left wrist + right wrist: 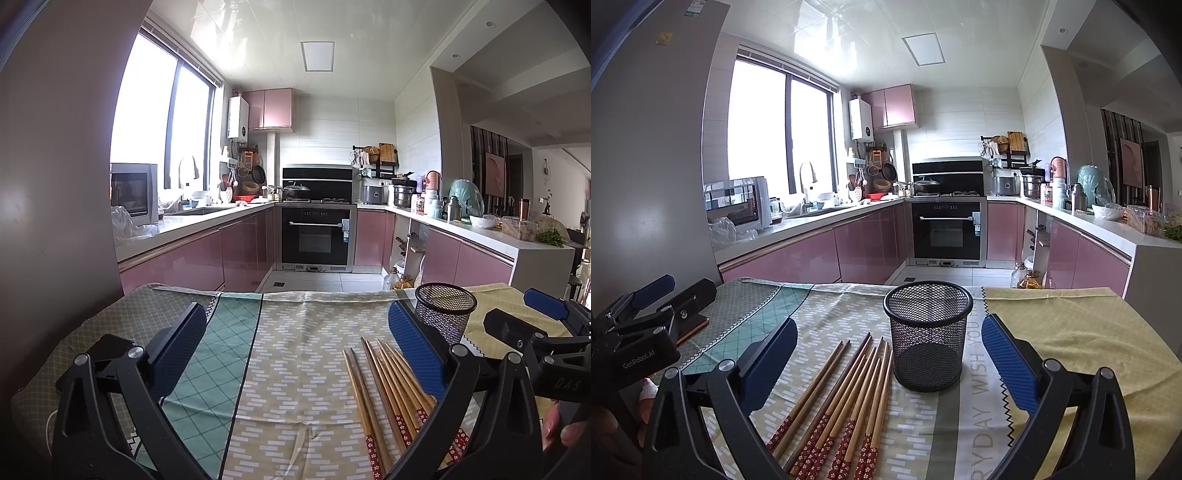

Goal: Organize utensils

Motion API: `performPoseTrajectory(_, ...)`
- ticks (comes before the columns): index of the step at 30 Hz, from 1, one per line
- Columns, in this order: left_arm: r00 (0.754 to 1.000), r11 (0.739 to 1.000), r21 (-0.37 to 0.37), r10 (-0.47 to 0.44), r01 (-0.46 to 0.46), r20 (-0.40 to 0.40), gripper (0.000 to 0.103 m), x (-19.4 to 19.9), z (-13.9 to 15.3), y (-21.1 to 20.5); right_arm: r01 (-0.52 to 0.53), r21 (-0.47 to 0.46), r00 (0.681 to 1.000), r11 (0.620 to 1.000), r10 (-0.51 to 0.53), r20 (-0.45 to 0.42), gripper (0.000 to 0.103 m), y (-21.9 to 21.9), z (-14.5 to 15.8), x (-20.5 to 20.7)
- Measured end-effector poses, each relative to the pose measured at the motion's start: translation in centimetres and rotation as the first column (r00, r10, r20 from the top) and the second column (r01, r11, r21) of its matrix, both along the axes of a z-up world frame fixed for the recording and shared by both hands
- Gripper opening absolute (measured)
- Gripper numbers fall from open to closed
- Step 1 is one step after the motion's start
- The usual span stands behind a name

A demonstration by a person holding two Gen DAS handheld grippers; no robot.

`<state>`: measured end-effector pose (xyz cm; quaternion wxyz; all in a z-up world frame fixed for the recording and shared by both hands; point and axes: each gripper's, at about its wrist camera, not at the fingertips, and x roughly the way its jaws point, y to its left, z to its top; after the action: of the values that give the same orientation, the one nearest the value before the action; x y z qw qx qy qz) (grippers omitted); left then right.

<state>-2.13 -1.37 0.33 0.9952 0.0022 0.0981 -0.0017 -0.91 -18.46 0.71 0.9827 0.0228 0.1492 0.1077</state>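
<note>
I have both grippers held over a table covered in a patterned tablecloth (295, 332), facing into a kitchen with pink cabinets (207, 254) and an oven (316, 236) at the far end.

Starting on my left, the left gripper (295, 354) has its 2 fingers spread wide, with nothing between the pads. Its left pad (177, 347) hangs over the green checked strip of the cloth. Its right pad (415, 350) sits above the chopsticks (384, 391), which lie flat on the cloth in a loose fan, narrow tips pointing away from me and red flowered ends toward me. In the left wrist view most of the bundle lies inside the gap, close to the right pad, and some sticks run under that pad. I cannot count them with certainty.

Further right stands the black mesh cup (928, 336), upright and empty, just beside the chopstick tips; whether it touches them I cannot tell.

The right gripper (889, 362) is also spread wide and grips nothing. In the right wrist view the cup stands between its fingers, a little right of the middle, and the chopsticks (842, 398) fan out between the left pad (768, 362) and the cup. Its right pad (1008, 365) hangs over the white strip with printed letters, beside the yellow part of the cloth. At the far left of this view I see the left gripper (665, 295) again, with a hand (646, 391) partly showing behind it.
</note>
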Motion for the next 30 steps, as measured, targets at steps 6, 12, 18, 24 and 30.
performPoseTrajectory(6, 1.0, 1.0, -0.001, -0.005, 0.005, -0.007, 0.097, 0.0, -0.6, -0.2, -0.004, 0.001, 1.0, 1.0, 0.004, -0.005, 0.097, 0.1, -0.1, 0.2)
performPoseTrajectory(12, 1.0, 1.0, -0.003, -0.007, 0.007, -0.019, 0.097, 0.2, -0.8, 0.0, -0.008, 0.004, 1.0, 1.0, 0.008, -0.014, 0.097, 0.0, -0.1, 0.3)
performPoseTrajectory(18, 0.999, 1.0, -0.001, -0.01, 0.01, -0.037, 0.097, 0.6, -0.7, 0.1, -0.01, 0.001, 0.999, 1.0, 0.01, -0.034, 0.097, -0.3, -0.1, 0.5)
performPoseTrajectory(24, 0.997, 1.0, 0.003, -0.019, 0.019, -0.074, 0.097, 1.2, -1.0, 0.2, -0.035, -0.012, 0.995, 0.999, 0.033, -0.095, 0.097, -0.5, -0.5, 1.2)
performPoseTrajectory(30, 0.986, 0.999, 0.011, -0.043, 0.045, -0.158, 0.097, 2.7, -1.9, 0.5, -0.064, -0.04, 0.97, 0.997, 0.053, -0.239, 0.097, -0.6, -2.3, 3.3)
